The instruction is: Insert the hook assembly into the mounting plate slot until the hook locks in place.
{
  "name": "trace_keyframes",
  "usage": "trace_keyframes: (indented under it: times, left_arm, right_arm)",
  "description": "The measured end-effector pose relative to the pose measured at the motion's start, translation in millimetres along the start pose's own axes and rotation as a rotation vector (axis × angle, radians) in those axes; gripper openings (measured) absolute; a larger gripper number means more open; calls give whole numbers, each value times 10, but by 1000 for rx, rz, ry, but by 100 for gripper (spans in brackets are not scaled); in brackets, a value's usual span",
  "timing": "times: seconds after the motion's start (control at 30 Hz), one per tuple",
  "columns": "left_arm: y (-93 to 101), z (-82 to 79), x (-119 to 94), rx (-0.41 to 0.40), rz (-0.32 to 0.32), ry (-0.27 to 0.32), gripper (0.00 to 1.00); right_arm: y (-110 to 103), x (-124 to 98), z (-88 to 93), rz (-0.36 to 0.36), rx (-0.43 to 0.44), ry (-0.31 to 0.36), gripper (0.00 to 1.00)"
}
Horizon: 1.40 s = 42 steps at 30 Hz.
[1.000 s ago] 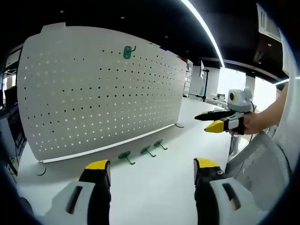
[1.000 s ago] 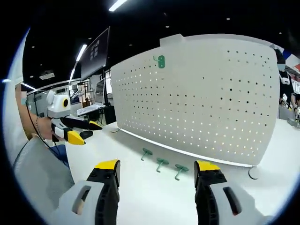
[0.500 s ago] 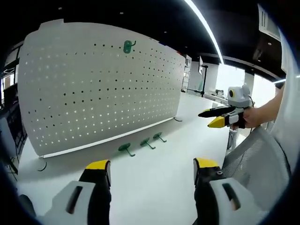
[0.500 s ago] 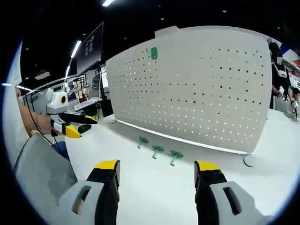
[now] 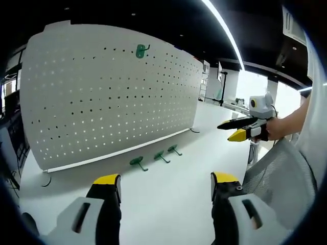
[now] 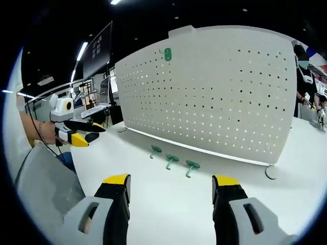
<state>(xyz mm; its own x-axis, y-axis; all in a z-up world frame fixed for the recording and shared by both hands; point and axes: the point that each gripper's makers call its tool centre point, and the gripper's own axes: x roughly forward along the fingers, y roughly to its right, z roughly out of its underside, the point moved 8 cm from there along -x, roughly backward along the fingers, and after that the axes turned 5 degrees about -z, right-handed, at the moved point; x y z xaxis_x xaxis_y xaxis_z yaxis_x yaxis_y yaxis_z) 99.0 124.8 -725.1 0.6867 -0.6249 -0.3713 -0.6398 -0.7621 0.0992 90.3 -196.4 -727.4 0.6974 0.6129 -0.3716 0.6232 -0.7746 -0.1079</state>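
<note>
You are still at the start: both the left gripper [image 5: 166, 186] and right gripper [image 6: 171, 186] are wide open and empty. Three hooks [image 6: 171, 161] lie on the counter [image 6: 168, 204] ahead, before the pegboard [image 6: 214, 92]. Next, reach forward and grasp one.

Three green hooks [image 5: 154, 156] lie before the upright pegboard [image 5: 102, 97] (one hung)

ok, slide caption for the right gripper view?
Open right gripper faces three green hooks lying before the white pegboard.
</note>
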Motion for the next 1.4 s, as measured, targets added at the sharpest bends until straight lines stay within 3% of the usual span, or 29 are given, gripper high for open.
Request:
trace_keyframes:
  times: [0.37, 0.97, 1.4]
  left_arm:
    - [-94, -138, 191, 74, 49, -24, 74]
    - [-273, -190, 529, 208, 176, -160, 76]
    - [-351, -238, 754, 262, 238, -220, 77]
  right_arm:
    - [-19, -3, -19, -9, -13, -5, 62]
    - [2, -39, -84, -4, -36, -4, 63]
    - [-42, -46, -83, -11, -52, -20, 63]
